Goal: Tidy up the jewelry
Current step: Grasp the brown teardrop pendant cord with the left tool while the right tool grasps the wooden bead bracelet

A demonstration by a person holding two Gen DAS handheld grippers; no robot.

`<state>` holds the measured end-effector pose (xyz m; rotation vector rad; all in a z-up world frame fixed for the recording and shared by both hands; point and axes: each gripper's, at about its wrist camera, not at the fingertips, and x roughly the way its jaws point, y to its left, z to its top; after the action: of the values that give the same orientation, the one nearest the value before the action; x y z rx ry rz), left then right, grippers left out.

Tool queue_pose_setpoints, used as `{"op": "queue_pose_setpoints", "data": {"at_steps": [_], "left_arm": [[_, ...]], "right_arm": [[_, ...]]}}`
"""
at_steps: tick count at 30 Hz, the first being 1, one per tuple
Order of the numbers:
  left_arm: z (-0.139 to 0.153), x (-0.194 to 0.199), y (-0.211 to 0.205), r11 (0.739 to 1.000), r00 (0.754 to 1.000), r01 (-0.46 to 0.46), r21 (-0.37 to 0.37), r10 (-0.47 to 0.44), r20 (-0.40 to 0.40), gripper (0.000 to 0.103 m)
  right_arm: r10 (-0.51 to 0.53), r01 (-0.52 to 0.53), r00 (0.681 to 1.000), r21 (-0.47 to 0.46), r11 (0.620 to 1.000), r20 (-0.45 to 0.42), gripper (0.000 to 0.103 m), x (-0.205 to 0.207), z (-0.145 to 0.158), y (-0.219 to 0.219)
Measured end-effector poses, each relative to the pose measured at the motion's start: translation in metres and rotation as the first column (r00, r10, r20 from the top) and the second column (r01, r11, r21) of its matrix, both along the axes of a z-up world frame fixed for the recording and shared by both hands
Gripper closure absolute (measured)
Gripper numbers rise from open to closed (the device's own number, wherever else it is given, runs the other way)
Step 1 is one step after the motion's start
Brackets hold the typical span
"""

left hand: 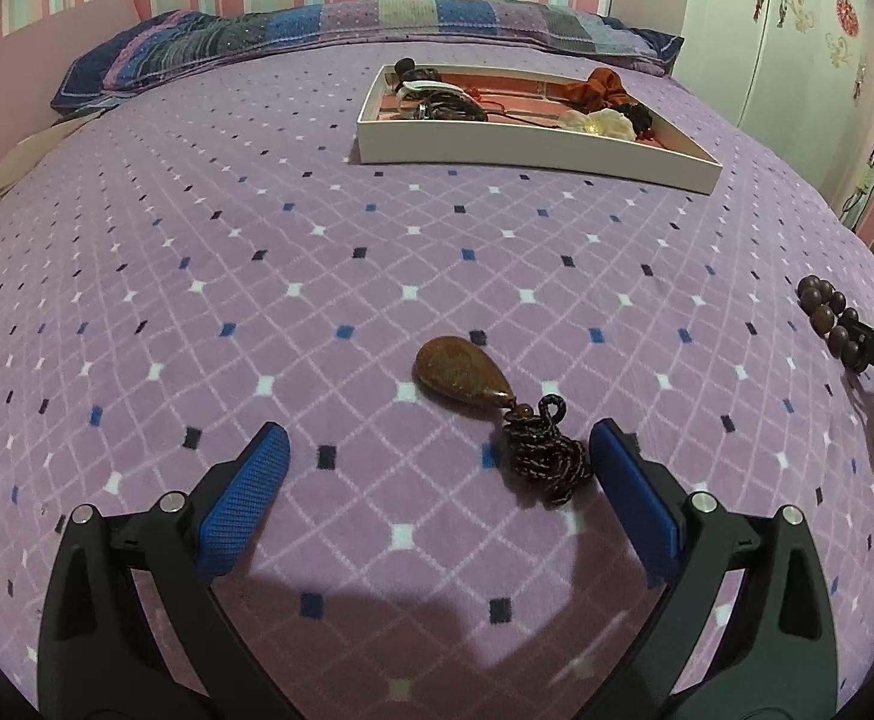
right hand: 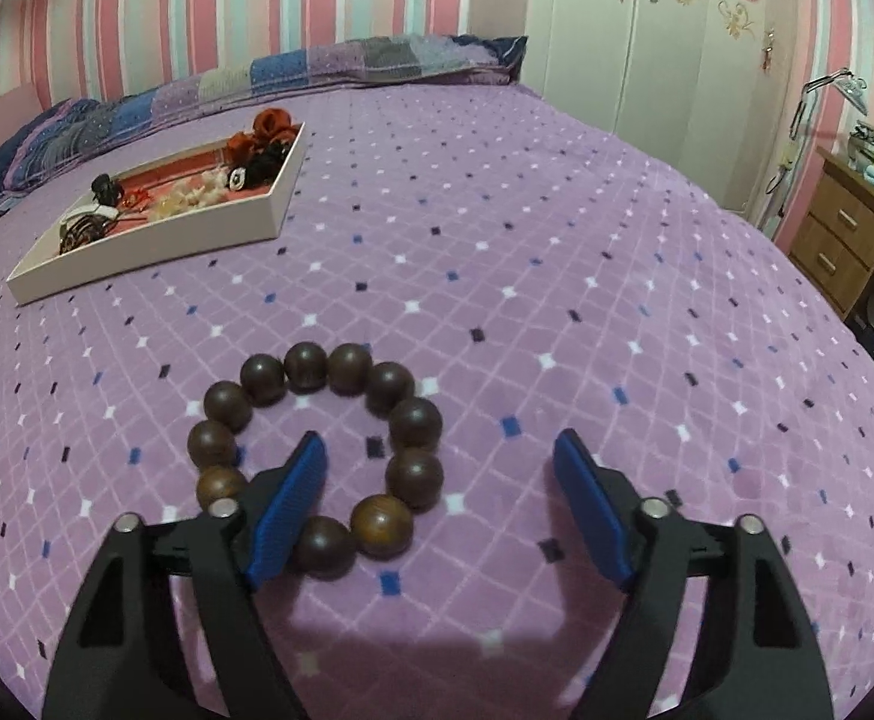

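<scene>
Both hand-held grippers hover low over the bed (left hand: pixel 377 228), blue pads forward. Left hand-held gripper (left hand: pixel 437 450): jaws wide apart, nothing between the pads. Just beyond its right pad lies a brown teardrop pendant (left hand: pixel 460 375) with its dark braided cord (left hand: pixel 541 459) bunched in a heap; the cord heap sits just beside that pad, and I cannot tell whether they touch. Pendant lies flat on the purple diamond-patterned bedspread (right hand: pixel 556 240).

Right hand-held gripper (right hand: pixel 439 459): jaws apart, not clamped on anything. Its left finger (right hand: pixel 290 504) reaches inside the ring of a bracelet of large dark wooden beads (right hand: pixel 416 423), crossing over the near-left side of the loop; the right finger stands outside the ring, clear of the beads. So the right side of the loop lies between the two pads, unpressed. Bracelet rests flat on the bedspread. From the left wrist view the same beads show at the far right edge.

Farther off, toward the head of the bed, sits a white shallow tray (left hand: pixel 526 147) with a pink floor, holding mixed pieces: rust-red fabric item (left hand: pixel 592 84), cream flower-like piece (left hand: pixel 601 120), dark cords and beads. Behind it, a striped pillow (left hand: pixel 329 30) against a pink-striped wall. White wardrobe (right hand: pixel 646 60) and wooden drawers (right hand: pixel 844 240) at the right.
</scene>
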<state>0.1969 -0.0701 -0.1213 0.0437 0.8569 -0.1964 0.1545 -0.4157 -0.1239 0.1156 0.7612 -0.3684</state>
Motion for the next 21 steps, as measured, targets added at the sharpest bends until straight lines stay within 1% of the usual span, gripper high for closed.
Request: {"op": "queue_pose_setpoints", "data": {"at_steps": [2,5,7,10,12,14,16,17,19,20,21], "left_arm": [[-0.001,0.002,-0.004,1.0,1.0,0.002,0.019,-0.002,-0.004,0.006],[-0.001,0.001,-0.007,1.0,1.0,0.011,0.029,-0.011,0.004,0.009],[-0.001,0.0,-0.008,0.999,1.0,0.017,0.029,-0.017,0.007,0.015],[0.0,-0.003,-0.008,0.999,0.999,0.034,0.021,-0.034,0.01,0.022],[0.0,-0.006,-0.008,0.999,0.999,0.045,0.026,-0.045,0.013,0.029],[0.001,-0.009,-0.009,0.998,0.998,0.052,0.027,-0.053,0.016,0.036],[0.002,-0.011,-0.007,0.998,0.998,0.054,0.019,-0.054,0.018,0.045],[0.002,-0.012,-0.005,0.998,0.998,0.054,0.015,-0.054,0.018,0.047],[0.002,-0.014,-0.002,0.998,0.998,0.058,0.004,-0.058,0.015,0.058],[0.003,-0.016,0.0,0.998,0.998,0.059,0.001,-0.059,0.014,0.061],[0.003,-0.017,0.002,0.998,0.998,0.061,-0.003,-0.061,0.012,0.065]], "right_arm": [[0.009,-0.009,1.0,0.005,1.0,-0.006,0.034,0.003,-0.002,0.001],[0.011,-0.011,1.0,0.012,1.0,-0.011,0.035,0.005,-0.003,0.0],[0.014,-0.014,1.0,0.026,1.0,-0.014,0.036,0.007,-0.005,-0.001],[0.02,-0.019,1.0,0.039,0.999,-0.017,0.04,0.01,-0.006,-0.003],[0.032,-0.032,0.999,0.037,0.999,-0.017,0.047,0.011,-0.007,-0.001],[0.052,-0.051,0.998,0.033,0.998,-0.019,0.059,0.012,-0.007,0.002],[0.063,-0.062,0.998,0.028,0.998,-0.022,0.066,0.013,-0.007,0.005],[0.066,-0.065,0.998,0.025,0.998,-0.023,0.068,0.012,-0.007,0.006],[0.071,-0.07,0.997,0.023,0.997,-0.023,0.072,0.012,-0.006,0.007],[0.074,-0.074,0.997,0.026,0.997,-0.022,0.076,0.012,-0.006,0.007],[0.075,-0.075,0.997,0.026,0.997,-0.022,0.078,0.011,-0.006,0.007]]}}
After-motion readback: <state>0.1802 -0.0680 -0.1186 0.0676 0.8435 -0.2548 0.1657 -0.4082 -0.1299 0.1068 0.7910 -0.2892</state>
